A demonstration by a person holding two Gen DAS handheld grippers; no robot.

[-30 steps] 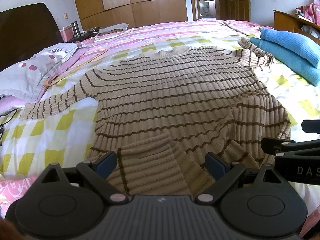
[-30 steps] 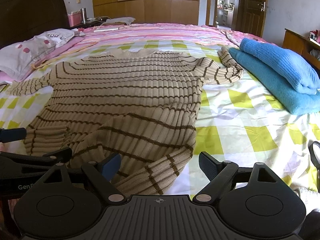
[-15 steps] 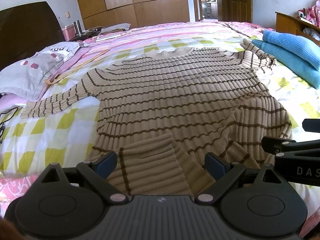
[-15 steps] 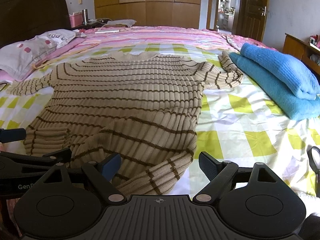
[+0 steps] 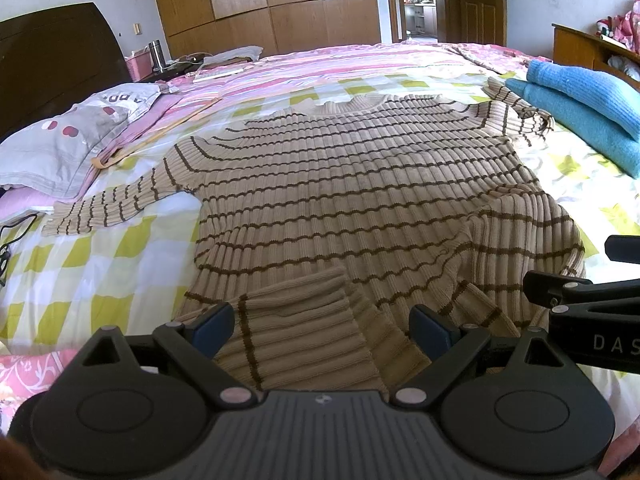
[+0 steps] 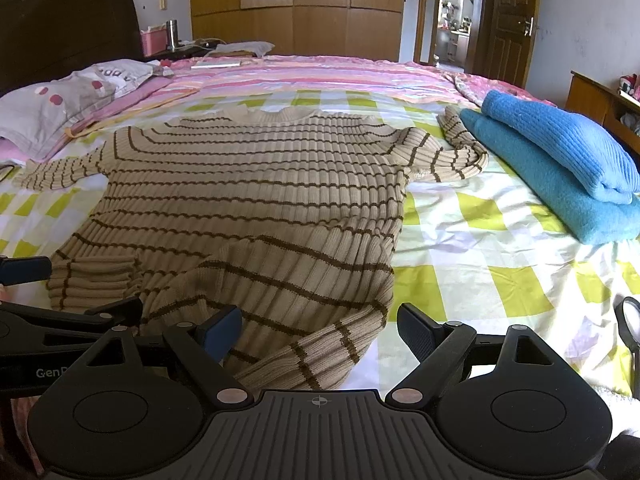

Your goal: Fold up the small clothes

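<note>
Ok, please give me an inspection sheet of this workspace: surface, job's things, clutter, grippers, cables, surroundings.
Surface: bed with checked yellow-white sheet, pink striped cover beyond.
Job's things: striped sweater spread out, hem corners folded up near both grippers, one sleeve bunched beside the blue blanket.
Clutter: grey pillow; papers at the far edge.
Grippers: left gripper open, hem between fingers; right gripper open, over the hem corner.
Cables: black cable at the bed's left edge.
Surroundings: wooden wardrobe, dark headboard, open door.
</note>
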